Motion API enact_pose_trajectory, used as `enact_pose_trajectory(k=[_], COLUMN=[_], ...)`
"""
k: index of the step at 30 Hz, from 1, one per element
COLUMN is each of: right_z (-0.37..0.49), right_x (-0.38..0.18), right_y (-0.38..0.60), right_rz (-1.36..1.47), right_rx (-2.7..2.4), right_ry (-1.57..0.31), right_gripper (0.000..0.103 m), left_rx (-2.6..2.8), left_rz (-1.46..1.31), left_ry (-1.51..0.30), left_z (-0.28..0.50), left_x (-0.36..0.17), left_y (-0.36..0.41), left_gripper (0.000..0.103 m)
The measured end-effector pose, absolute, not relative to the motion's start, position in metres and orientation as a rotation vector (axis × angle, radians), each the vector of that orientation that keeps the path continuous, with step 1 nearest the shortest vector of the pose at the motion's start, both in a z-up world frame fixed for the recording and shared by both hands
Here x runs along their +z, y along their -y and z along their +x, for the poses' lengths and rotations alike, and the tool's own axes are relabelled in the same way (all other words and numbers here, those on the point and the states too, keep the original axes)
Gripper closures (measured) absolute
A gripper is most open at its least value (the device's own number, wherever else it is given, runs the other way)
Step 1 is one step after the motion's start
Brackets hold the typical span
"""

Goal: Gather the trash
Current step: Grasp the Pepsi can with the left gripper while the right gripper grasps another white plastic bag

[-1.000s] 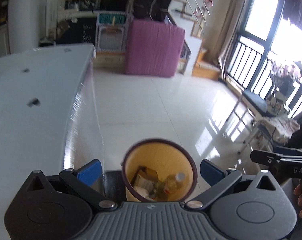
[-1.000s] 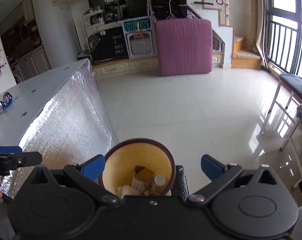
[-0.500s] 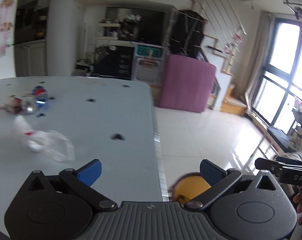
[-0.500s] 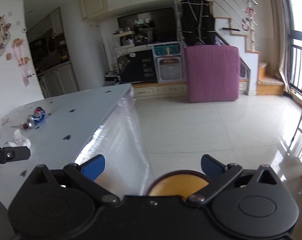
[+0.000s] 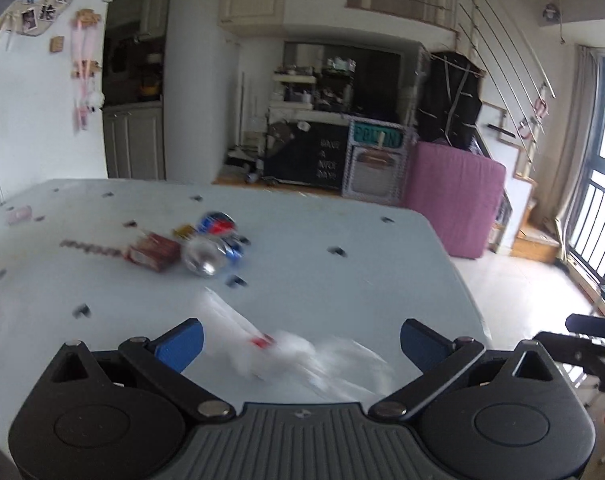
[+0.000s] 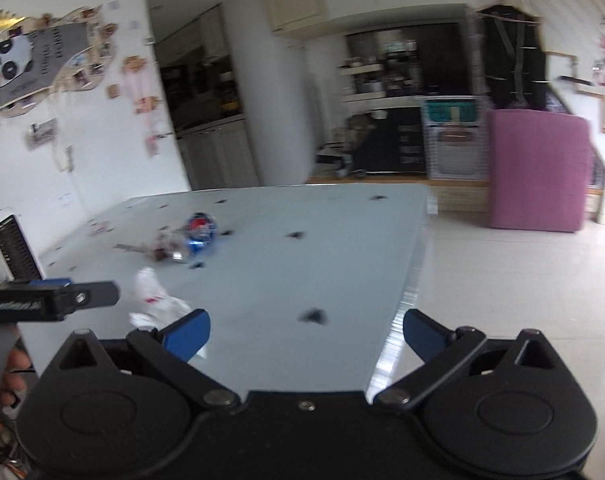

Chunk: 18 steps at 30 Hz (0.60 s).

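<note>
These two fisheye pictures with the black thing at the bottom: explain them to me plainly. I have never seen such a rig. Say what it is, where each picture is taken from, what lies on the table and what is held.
There is no robot here. A person holds a hand-held gripper in each hand, and each one carries a camera that looks forward along its two blue-tipped jaws.

The left wrist view shows the left gripper; the right wrist view shows the right gripper. Both stand open and hold nothing.

Both look across a pale blue table. On it lie a crumpled clear plastic bag, nearest the left gripper, and farther back a blue drink can beside a small red box. A second blue can seems to lie behind them, but blur makes that uncertain.

At the left edge of the right wrist view the black bar is part of the left gripper, with the person's hand beneath.
</note>
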State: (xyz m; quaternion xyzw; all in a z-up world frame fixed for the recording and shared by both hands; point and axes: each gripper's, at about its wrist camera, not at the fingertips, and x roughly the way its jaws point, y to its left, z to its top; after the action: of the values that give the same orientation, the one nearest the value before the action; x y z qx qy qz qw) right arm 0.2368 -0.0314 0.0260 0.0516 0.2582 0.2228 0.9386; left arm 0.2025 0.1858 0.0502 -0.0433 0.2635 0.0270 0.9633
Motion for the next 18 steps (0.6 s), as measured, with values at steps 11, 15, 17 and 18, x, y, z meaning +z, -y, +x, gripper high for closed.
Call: enact_pose_trajectory(k=[11,15,17,18], right_z=[0.303,0.322,0.329,0.331], right_x=[0.017,0.003,-0.005,-0.009], right_y=[-0.071,-0.093,-0.102,-0.106], right_rz=[0.095,0.100,0.101,0.104], right_rx=[0.597,0.617,0.629,0.636], right_ry=[-0.557,-0.592,-0.609,-0.618], right_gripper=[0.000,0.000,0.000,0.000], left_rx=[0.052,0.079,0.115,0.142], left_rz=[-0.134,-0.213,-0.301,-0.351], left_ry=[-0.560,-0.604,-0.626,-0.638], left_z=[0.303,0.347,0.368,0.376], left_x=[0.036,0.018,0.009,0.004], left_y=[-0.276,-0.300,-0.313,-0.319], left_gripper=[0.000,0.000,0.000,0.000])
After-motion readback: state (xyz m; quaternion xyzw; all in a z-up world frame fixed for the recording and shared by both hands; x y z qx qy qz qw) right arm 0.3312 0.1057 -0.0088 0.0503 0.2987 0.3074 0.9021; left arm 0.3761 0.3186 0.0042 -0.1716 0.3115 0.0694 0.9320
